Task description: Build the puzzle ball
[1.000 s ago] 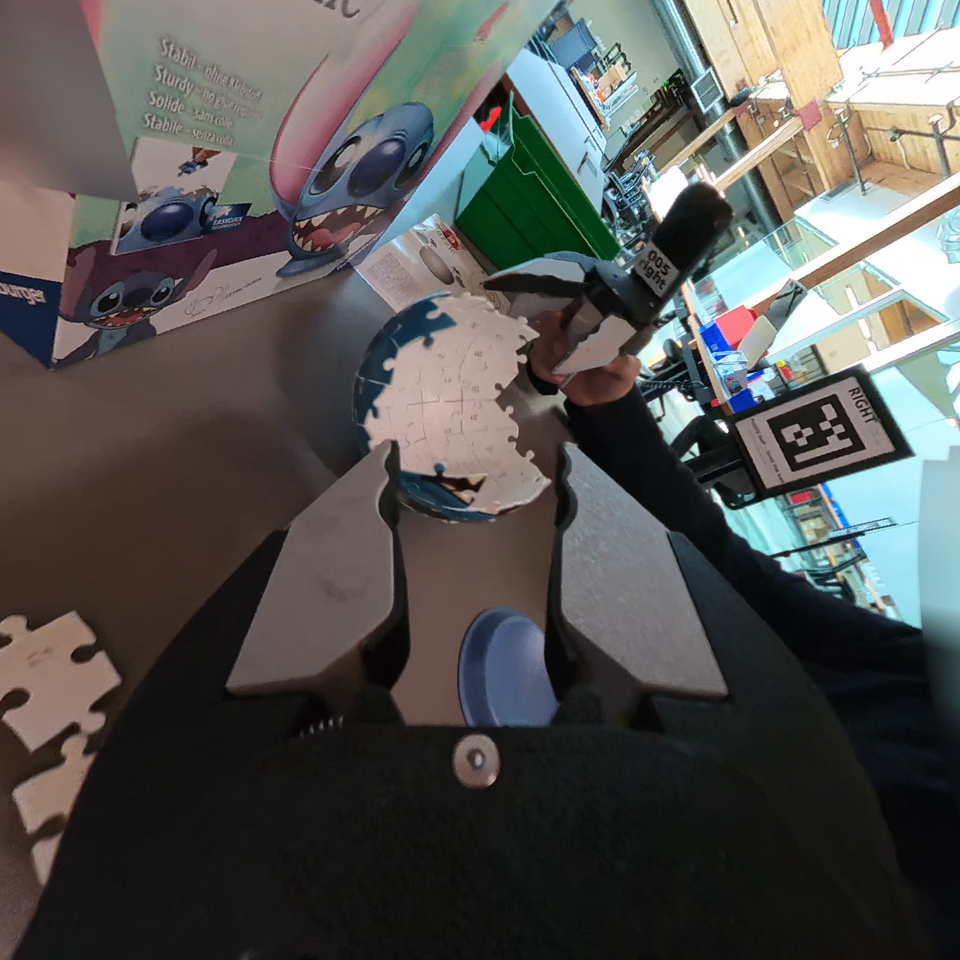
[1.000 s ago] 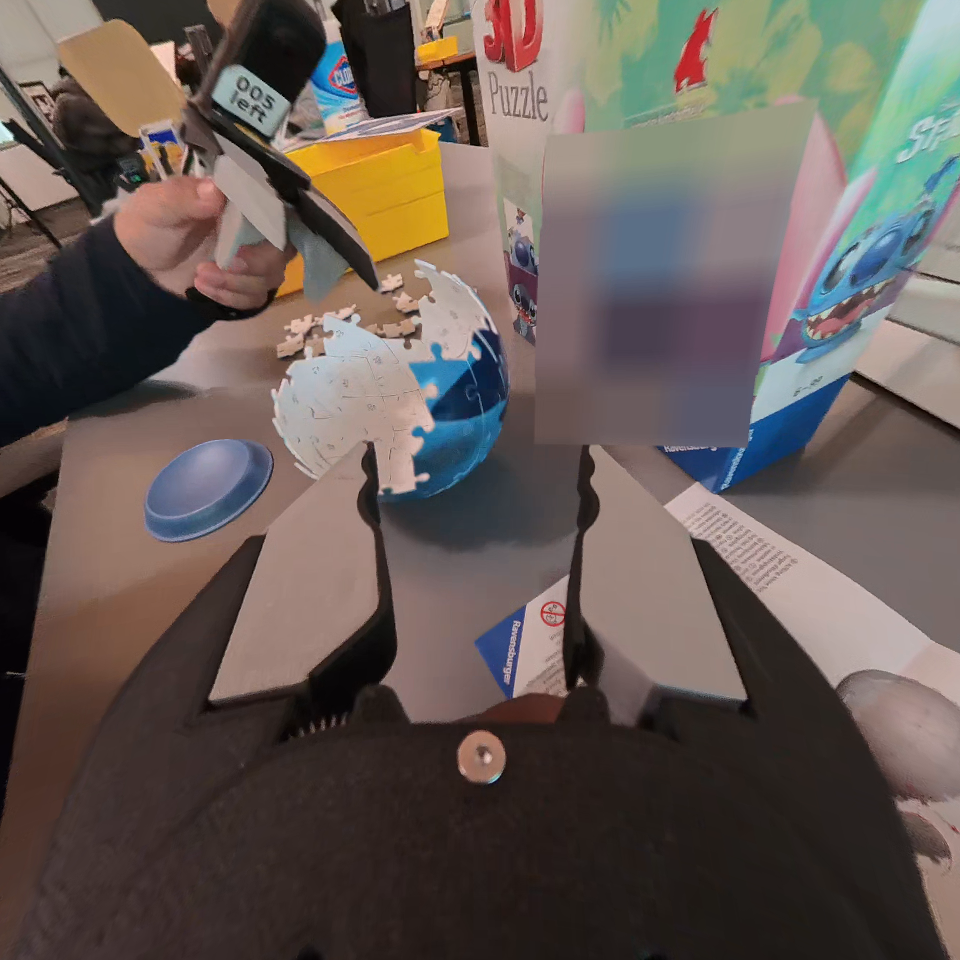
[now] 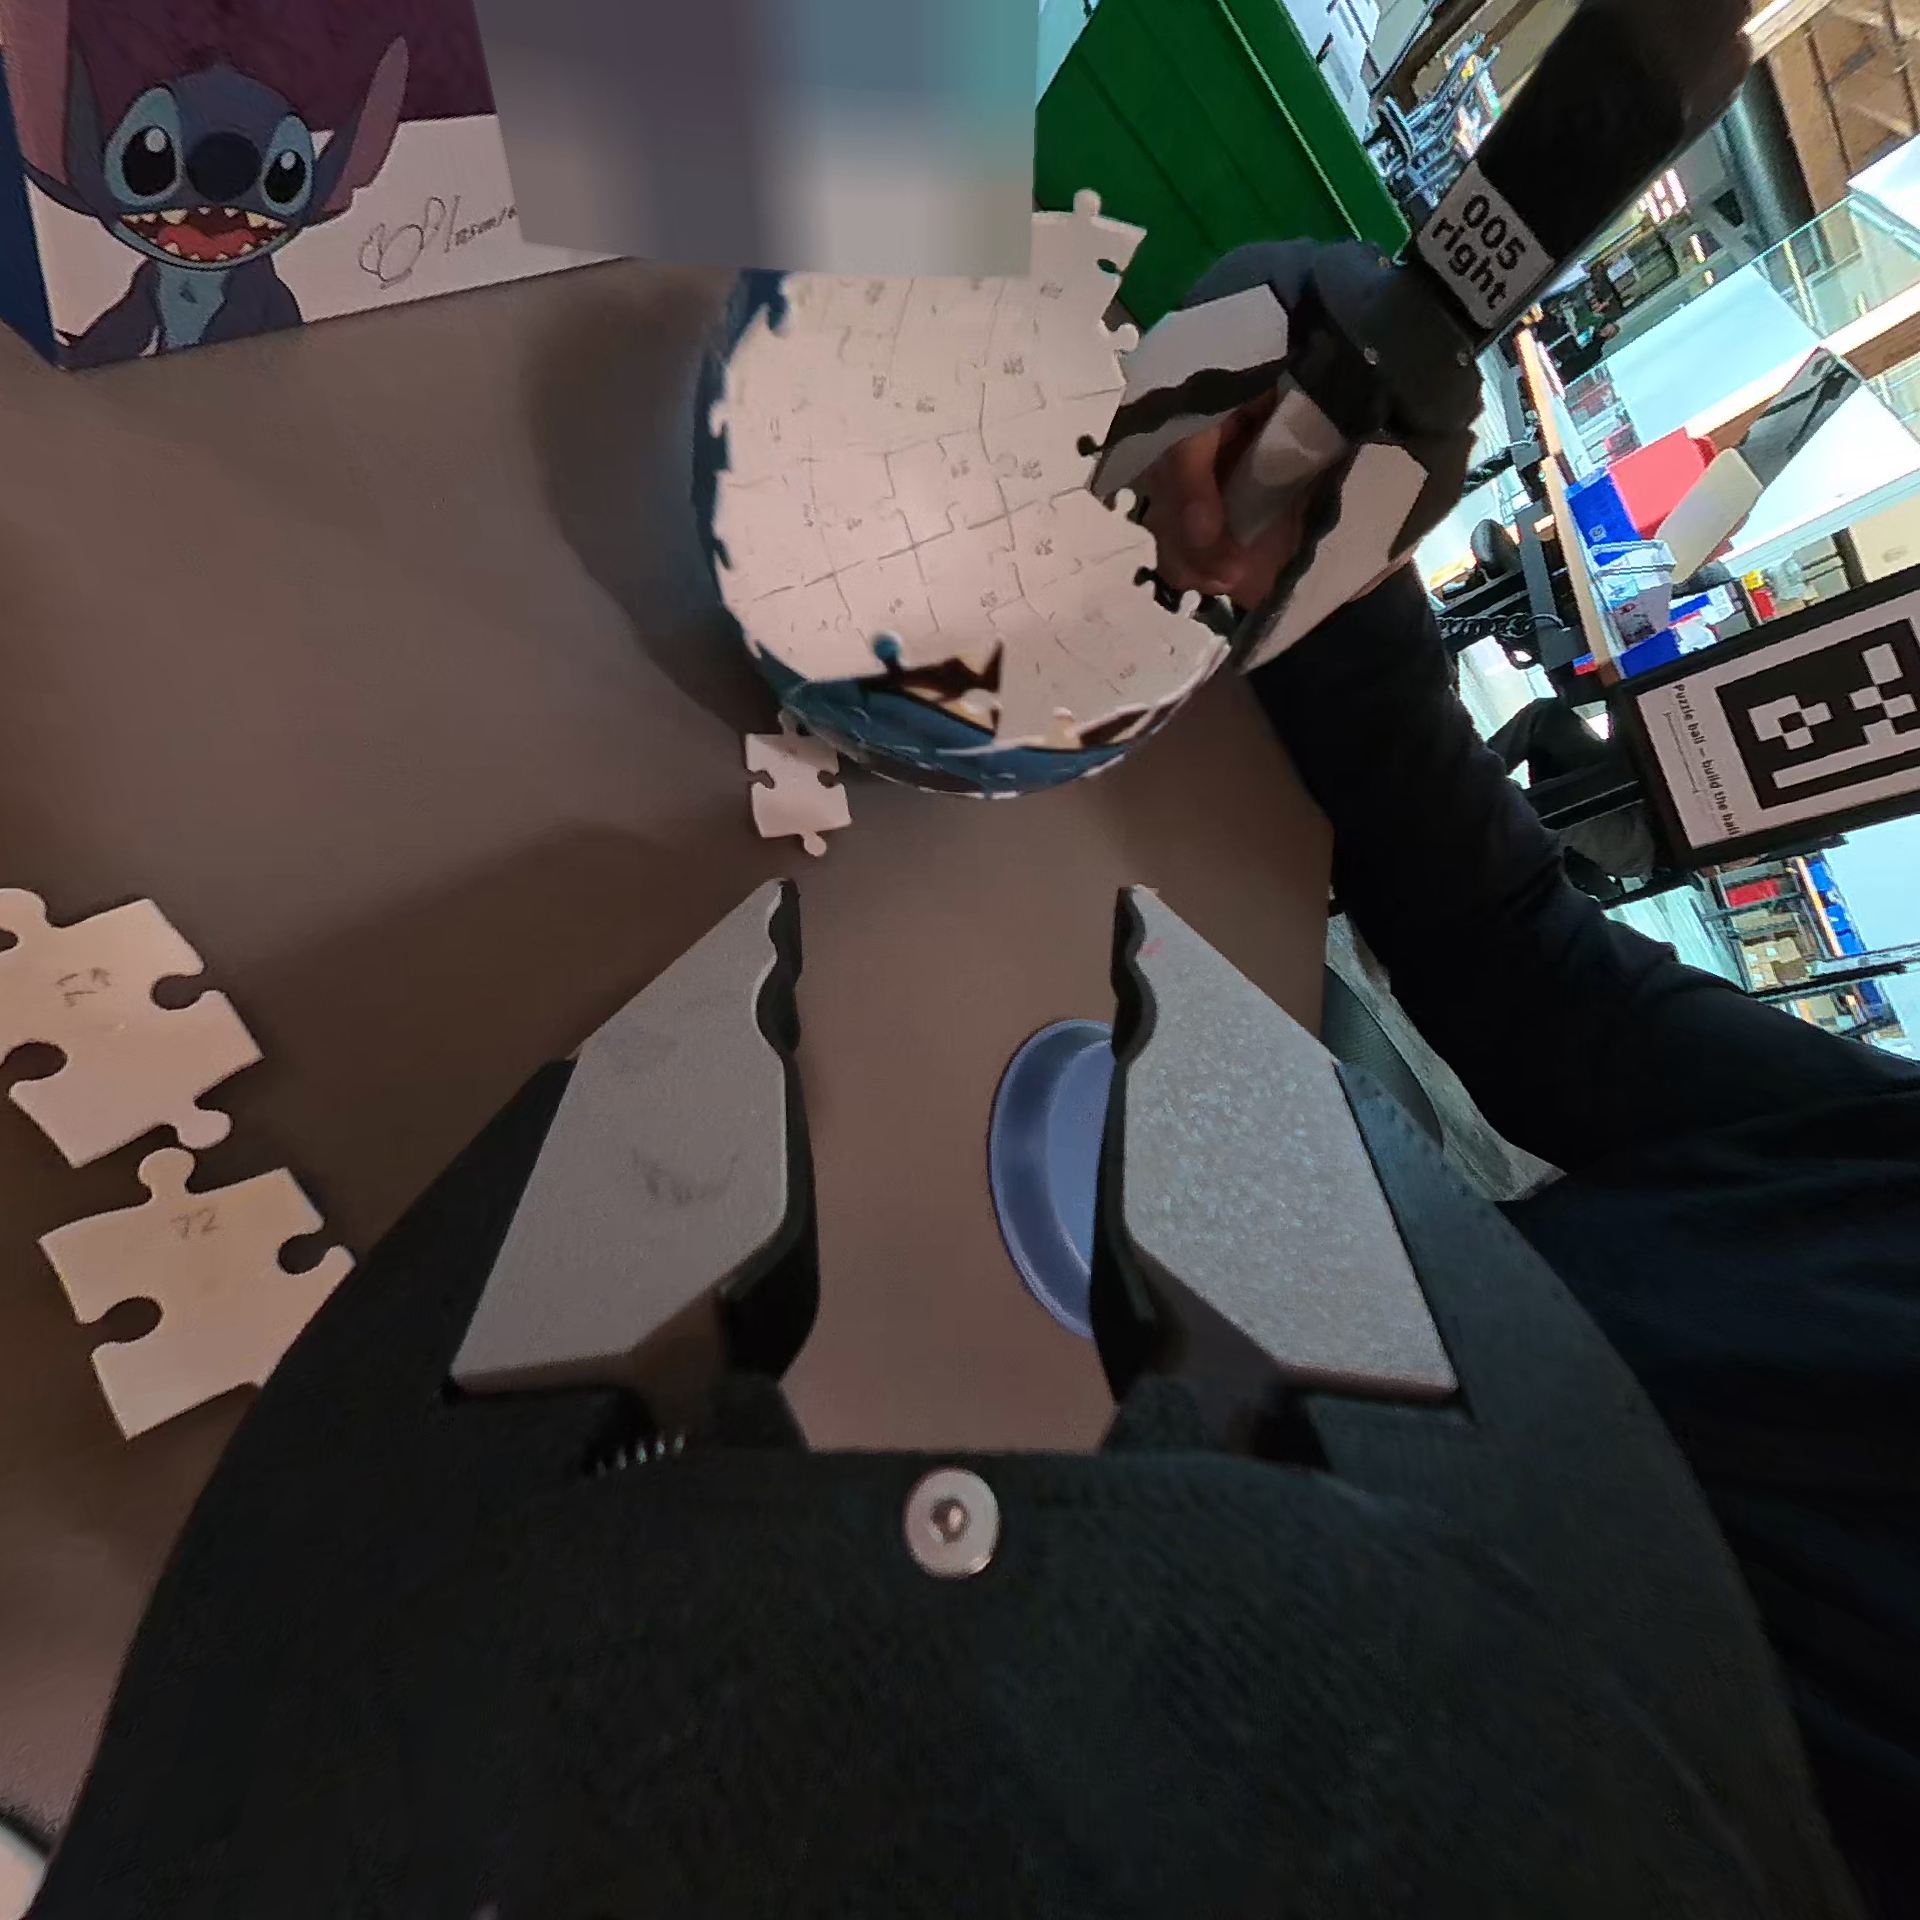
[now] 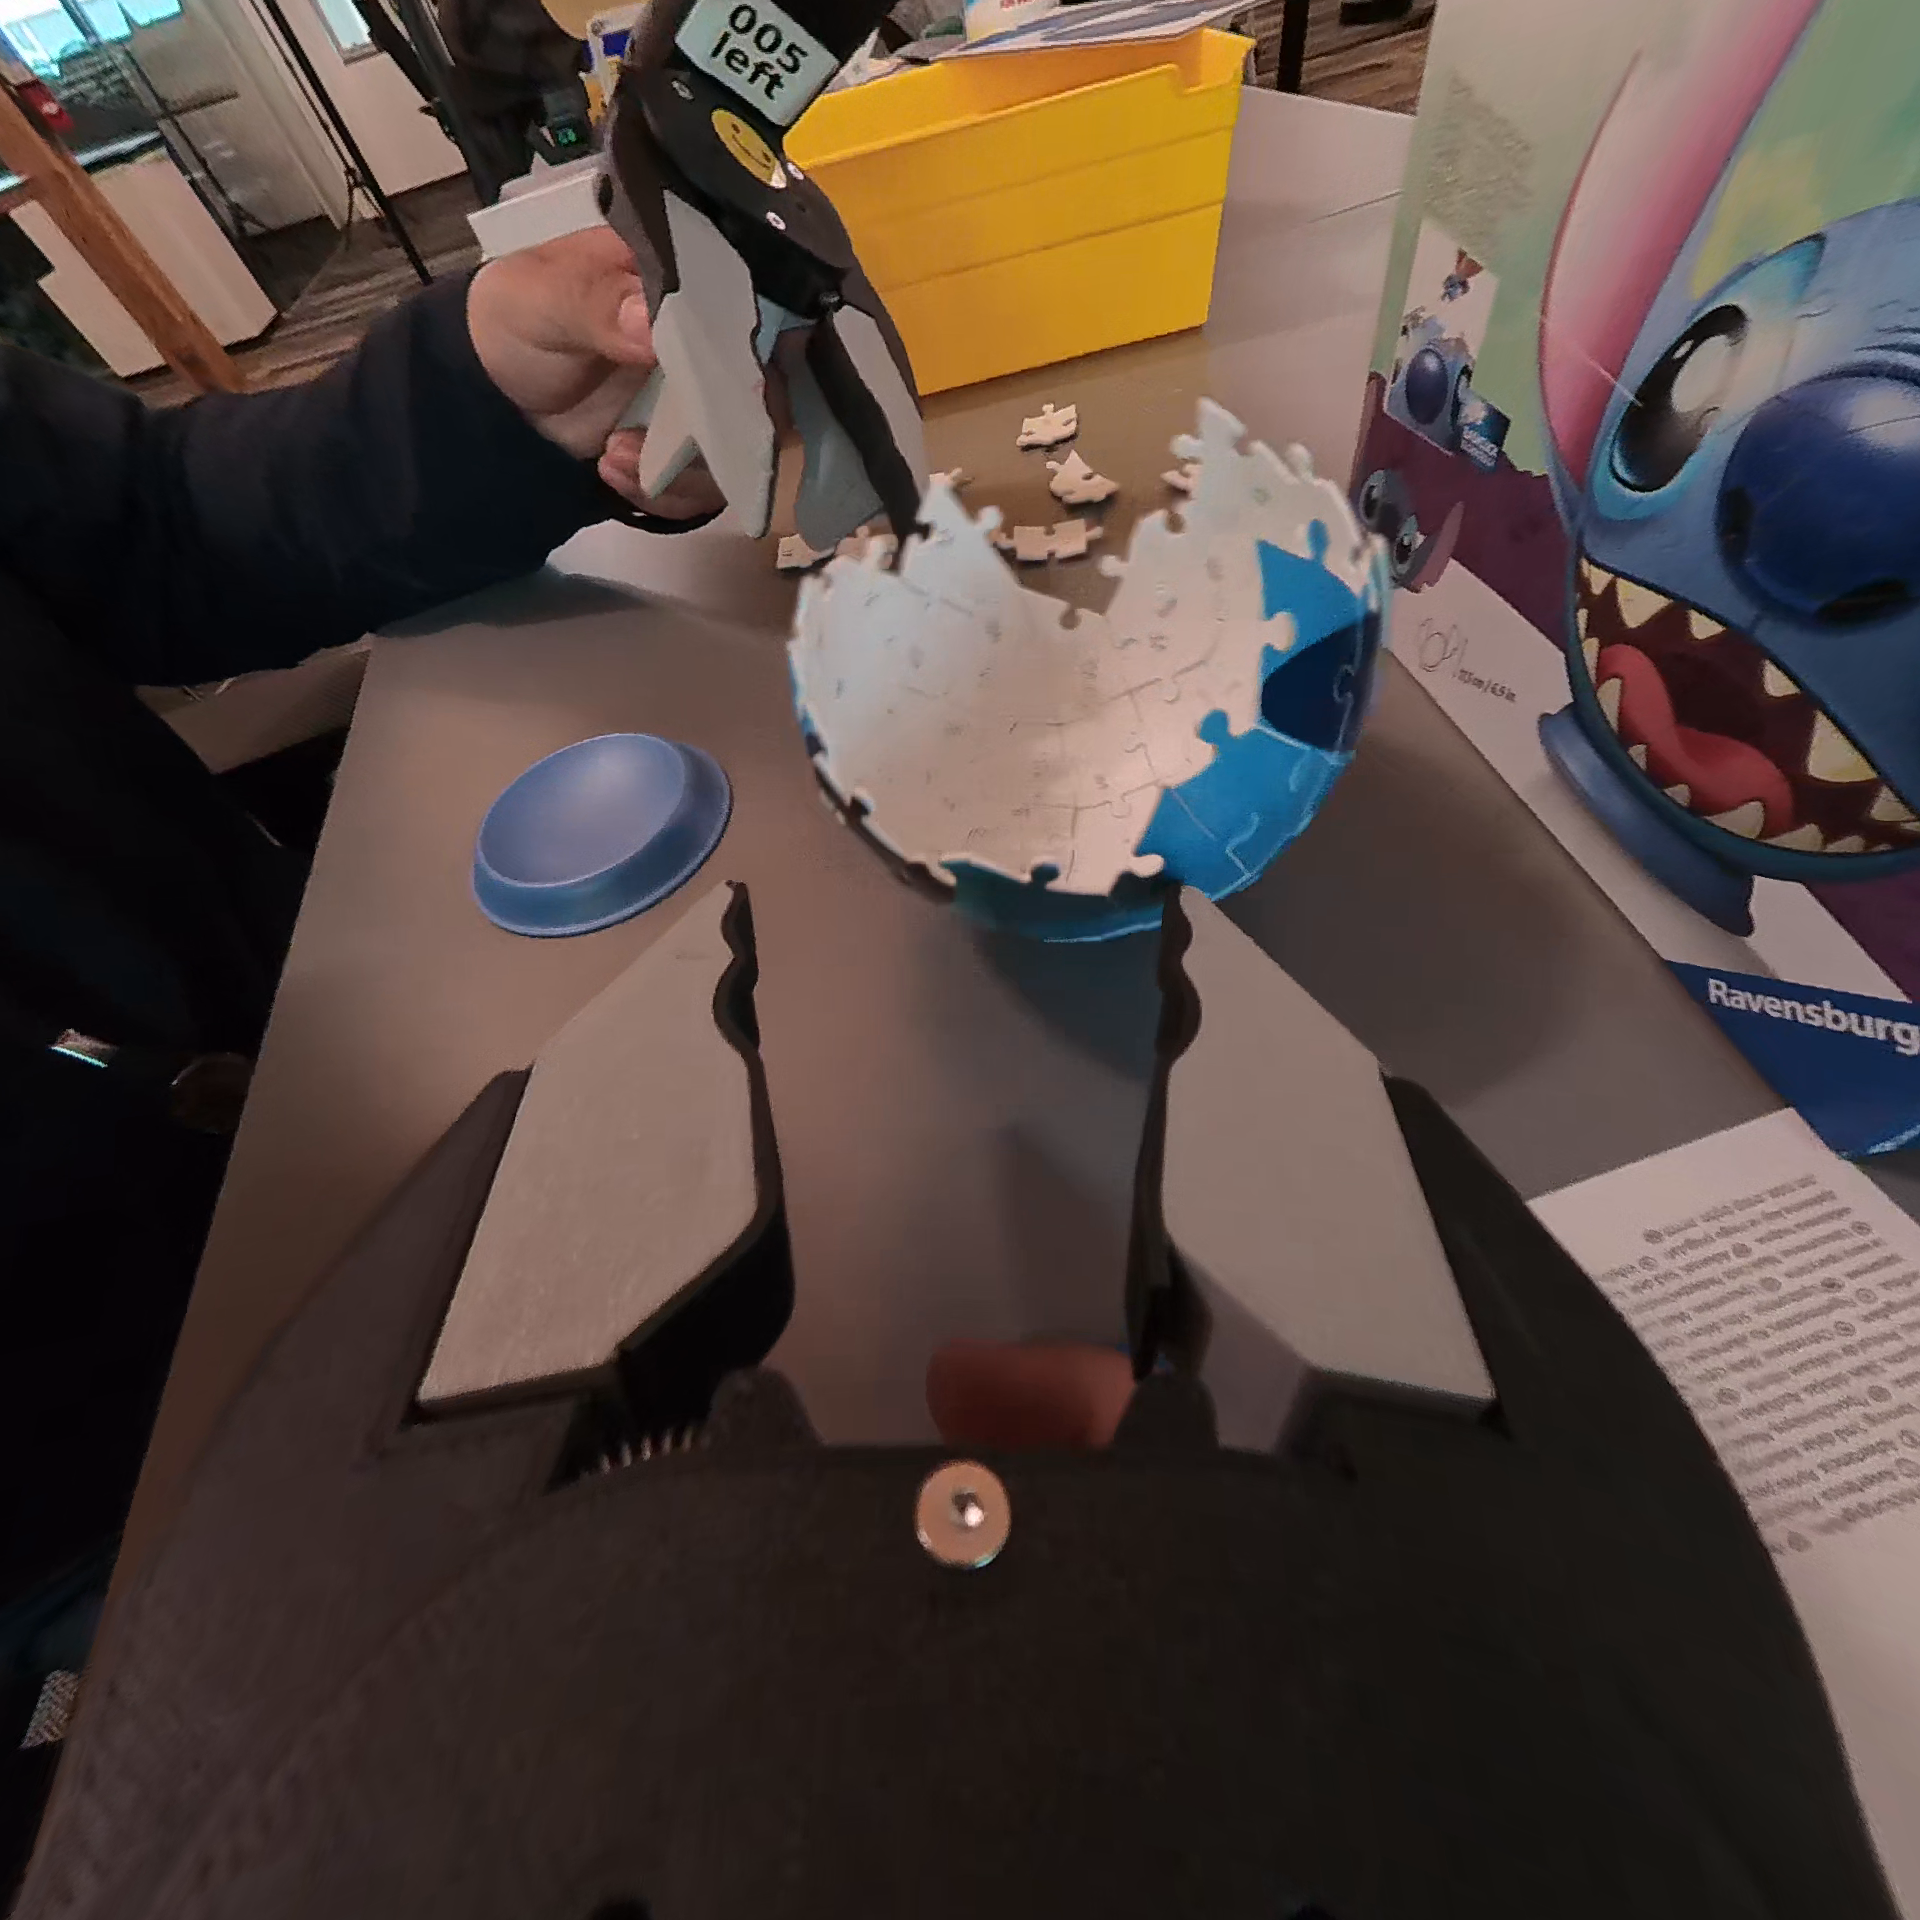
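The puzzle ball (image 3: 935,499) is a half-built shell, white inside and blue outside, resting on the grey table with its opening up. It also shows in the right wrist view (image 4: 1039,717). One loose white piece (image 3: 795,792) lies on the table against its near side. My left gripper (image 3: 956,899) is open and empty, a short way back from that piece; it also shows in the right wrist view (image 4: 800,520), above the ball's far rim. My right gripper (image 4: 956,899) is open and empty just before the ball; it also shows in the left wrist view (image 3: 1247,468), at the ball's right rim.
A blue round stand (image 4: 603,821) sits on the table left of the ball. Several loose pieces lie behind the ball (image 4: 1049,488) and at the left (image 3: 114,1029). The puzzle box (image 4: 1714,520), a yellow bin (image 4: 1039,208) and a paper sheet (image 4: 1766,1351) border the work area. Across from one pair of fingers to the other is roughly 15 cm.
The left gripper has drawn back from the ball, and a loose piece now lies on the table by it. The ball's opening has turned more upward. Both grippers stay open.
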`<control>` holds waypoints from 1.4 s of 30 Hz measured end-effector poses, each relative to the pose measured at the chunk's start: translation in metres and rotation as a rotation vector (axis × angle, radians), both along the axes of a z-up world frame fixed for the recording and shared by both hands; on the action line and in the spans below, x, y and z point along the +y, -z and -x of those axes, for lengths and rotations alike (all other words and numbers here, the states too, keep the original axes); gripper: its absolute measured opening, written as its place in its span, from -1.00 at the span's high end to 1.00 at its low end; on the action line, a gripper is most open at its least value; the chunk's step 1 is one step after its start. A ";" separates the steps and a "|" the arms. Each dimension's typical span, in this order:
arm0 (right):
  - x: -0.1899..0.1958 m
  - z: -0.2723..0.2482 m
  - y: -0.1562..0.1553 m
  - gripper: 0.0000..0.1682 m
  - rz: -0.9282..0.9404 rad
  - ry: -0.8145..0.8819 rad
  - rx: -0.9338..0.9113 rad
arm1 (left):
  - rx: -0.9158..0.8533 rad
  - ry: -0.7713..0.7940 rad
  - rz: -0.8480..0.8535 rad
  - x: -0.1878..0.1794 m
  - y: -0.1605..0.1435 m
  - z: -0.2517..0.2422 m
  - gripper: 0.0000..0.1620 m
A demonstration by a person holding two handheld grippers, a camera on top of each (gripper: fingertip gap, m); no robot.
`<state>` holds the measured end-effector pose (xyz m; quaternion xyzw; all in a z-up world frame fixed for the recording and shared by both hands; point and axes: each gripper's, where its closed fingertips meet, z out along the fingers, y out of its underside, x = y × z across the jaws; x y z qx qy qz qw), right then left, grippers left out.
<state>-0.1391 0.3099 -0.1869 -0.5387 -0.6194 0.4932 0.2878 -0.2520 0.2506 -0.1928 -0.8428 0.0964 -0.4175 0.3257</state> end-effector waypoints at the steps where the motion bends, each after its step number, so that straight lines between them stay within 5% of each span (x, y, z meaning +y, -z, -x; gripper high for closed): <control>1: -0.002 0.000 -0.001 0.11 0.004 -0.010 0.003 | 0.000 -0.005 -0.002 0.001 0.000 0.001 0.28; 24: -0.006 -0.004 0.019 0.19 -0.037 -0.041 -0.100 | 0.264 -0.016 -0.047 0.019 0.040 0.008 0.22; 42: 0.043 0.000 0.011 0.16 -0.186 -0.034 -0.008 | 0.267 0.243 -0.308 0.021 0.012 -0.018 0.02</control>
